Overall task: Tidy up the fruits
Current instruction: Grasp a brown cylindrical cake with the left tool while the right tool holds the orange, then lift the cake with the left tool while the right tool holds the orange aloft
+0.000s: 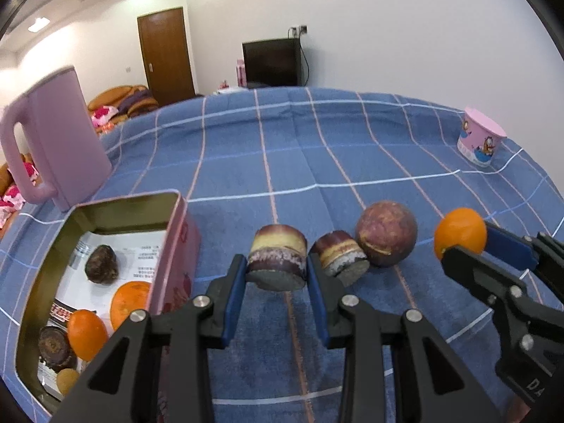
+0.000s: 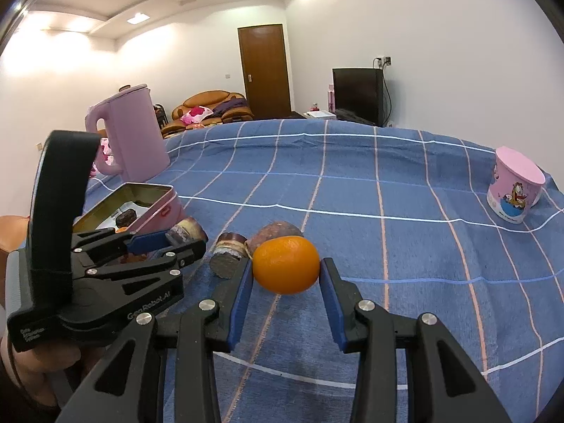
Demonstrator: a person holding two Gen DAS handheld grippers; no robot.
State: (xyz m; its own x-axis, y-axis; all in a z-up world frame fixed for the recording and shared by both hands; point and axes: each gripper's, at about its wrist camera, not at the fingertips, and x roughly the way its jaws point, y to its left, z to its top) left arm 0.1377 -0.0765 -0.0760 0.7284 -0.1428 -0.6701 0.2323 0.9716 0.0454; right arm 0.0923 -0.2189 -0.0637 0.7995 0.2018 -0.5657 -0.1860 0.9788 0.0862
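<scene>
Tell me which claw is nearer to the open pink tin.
Left. The left claw, clamped on a sugarcane chunk, sits right beside the pink tin; the right claw, holding an orange, is farther off.

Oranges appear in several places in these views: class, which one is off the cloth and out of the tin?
The orange clamped in the right gripper. The other two oranges lie inside the pink tin.

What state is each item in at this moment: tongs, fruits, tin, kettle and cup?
Left tongs: shut on the layered purple piece.
Right tongs: shut on the orange.
Second layered piece: lying tilted on the cloth, leaning on the round purple fruit.
Pink tin: lid off, partly filled with fruit.
Pink kettle: upright, lid closed.
Pink cup: upside down.
</scene>
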